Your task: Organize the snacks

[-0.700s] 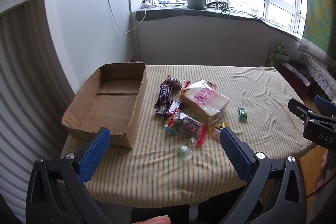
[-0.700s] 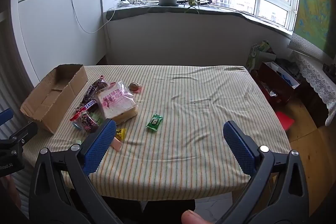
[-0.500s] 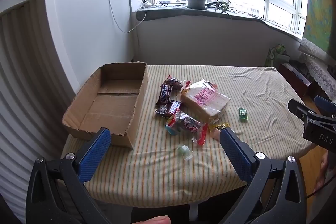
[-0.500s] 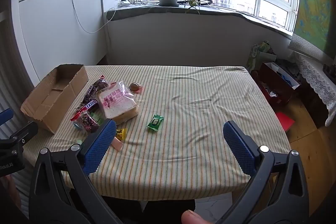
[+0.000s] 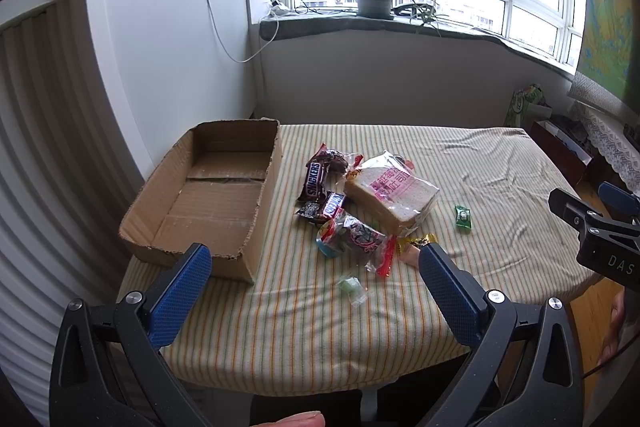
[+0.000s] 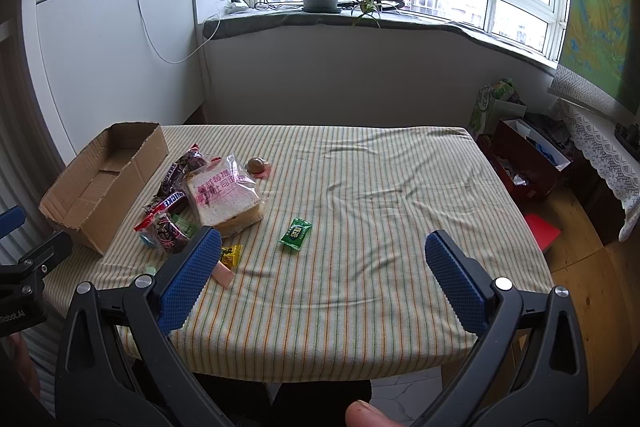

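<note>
At the table's (image 6: 400,267) near edge I hold my left gripper (image 5: 314,279) and right gripper (image 6: 322,275) wide open, empty. Snacks (image 5: 352,203) lie beside the bare box (image 5: 216,195) at the left edge; next, I judge, comes picking one.

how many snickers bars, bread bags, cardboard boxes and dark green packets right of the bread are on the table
snickers bars: 2
bread bags: 1
cardboard boxes: 1
dark green packets: 1
total: 5
</note>
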The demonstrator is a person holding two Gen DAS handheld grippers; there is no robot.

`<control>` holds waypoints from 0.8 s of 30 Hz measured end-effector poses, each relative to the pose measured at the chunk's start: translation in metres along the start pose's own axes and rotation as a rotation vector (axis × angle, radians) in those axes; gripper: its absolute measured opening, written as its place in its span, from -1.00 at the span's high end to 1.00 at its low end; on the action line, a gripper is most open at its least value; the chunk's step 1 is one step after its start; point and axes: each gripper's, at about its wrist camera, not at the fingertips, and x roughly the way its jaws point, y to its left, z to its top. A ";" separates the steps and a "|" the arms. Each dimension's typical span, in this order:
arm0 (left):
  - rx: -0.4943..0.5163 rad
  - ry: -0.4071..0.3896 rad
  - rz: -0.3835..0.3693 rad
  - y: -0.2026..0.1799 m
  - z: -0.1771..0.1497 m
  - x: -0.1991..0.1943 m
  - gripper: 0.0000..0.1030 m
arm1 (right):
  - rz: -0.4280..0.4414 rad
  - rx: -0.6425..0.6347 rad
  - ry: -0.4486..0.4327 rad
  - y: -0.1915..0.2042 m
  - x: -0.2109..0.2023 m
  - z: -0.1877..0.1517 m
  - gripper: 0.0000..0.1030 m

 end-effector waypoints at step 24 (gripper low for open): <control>-0.002 0.008 0.000 0.000 -0.001 -0.001 -1.00 | 0.000 0.000 0.002 0.000 0.001 -0.001 -1.00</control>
